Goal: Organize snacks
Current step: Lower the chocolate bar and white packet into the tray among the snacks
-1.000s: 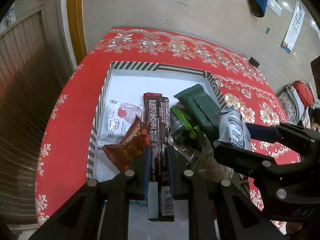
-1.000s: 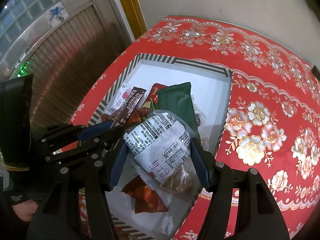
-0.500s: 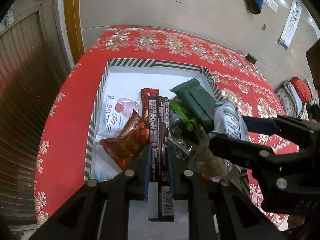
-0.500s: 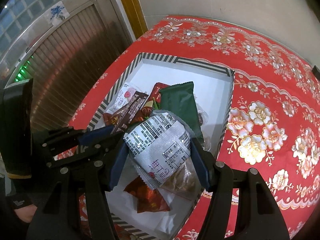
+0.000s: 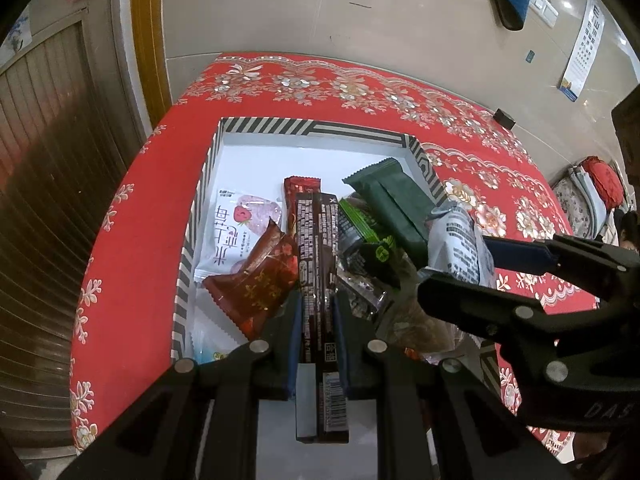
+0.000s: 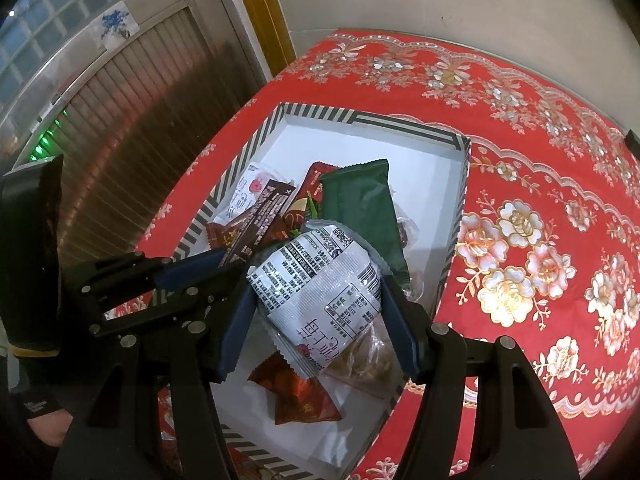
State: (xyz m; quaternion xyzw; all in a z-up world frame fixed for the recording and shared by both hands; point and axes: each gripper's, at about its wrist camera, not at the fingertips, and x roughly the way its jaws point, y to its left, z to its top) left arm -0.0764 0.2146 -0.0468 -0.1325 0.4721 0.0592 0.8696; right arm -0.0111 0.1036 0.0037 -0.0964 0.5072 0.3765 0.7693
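L gripper clamps a brown snack bar; R gripper clamps a white snack bag. Beyond both jaws, striped box w/ green pack, red packets.

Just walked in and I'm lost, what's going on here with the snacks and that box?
A person with a gripper in each hand is sorting snacks into a striped box on a red floral tablecloth. The left gripper clamps a long brown bar; the right gripper grips a white printed packet. Both hang over the box, which already holds several snacks.
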